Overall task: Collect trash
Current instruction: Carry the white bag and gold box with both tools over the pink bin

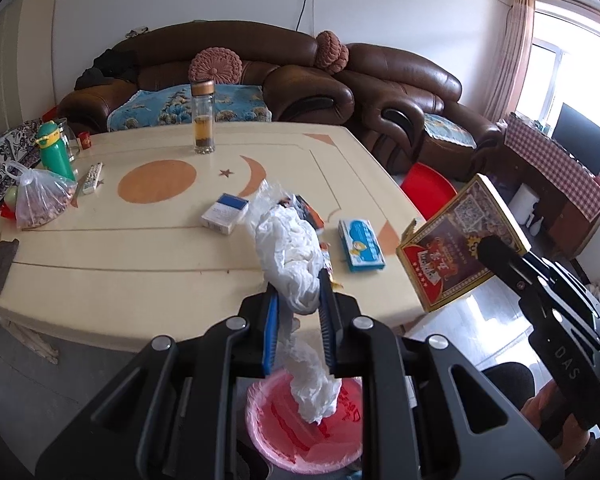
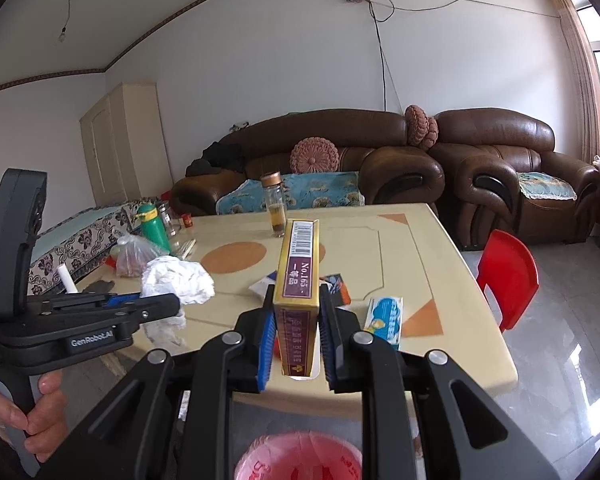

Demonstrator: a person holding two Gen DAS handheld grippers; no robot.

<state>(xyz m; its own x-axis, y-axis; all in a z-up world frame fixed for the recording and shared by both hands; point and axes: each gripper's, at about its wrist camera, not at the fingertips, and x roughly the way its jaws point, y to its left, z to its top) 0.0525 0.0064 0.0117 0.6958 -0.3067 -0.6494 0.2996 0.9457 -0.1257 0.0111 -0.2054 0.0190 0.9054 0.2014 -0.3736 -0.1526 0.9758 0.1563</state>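
My left gripper [image 1: 298,280] is shut on a crumpled white plastic bag [image 1: 290,252], held over the table's near edge; its tail hangs down toward a bin lined with a pink bag [image 1: 304,436]. It also shows in the right wrist view [image 2: 180,278]. My right gripper [image 2: 298,300] is shut on a gold and maroon box [image 2: 298,280], held upright above the near edge; the box also shows in the left wrist view [image 1: 460,244]. The pink-lined bin [image 2: 300,460] sits on the floor below both grippers.
On the cream table [image 1: 140,248] lie a white-blue pack [image 1: 225,213], a blue carton [image 1: 361,245], an orange-black wrapper [image 1: 310,212], a glass bottle [image 1: 203,118], a green flask [image 1: 54,150], a remote [image 1: 92,178] and a bag of snacks [image 1: 40,200]. A red chair [image 2: 508,276] stands right.
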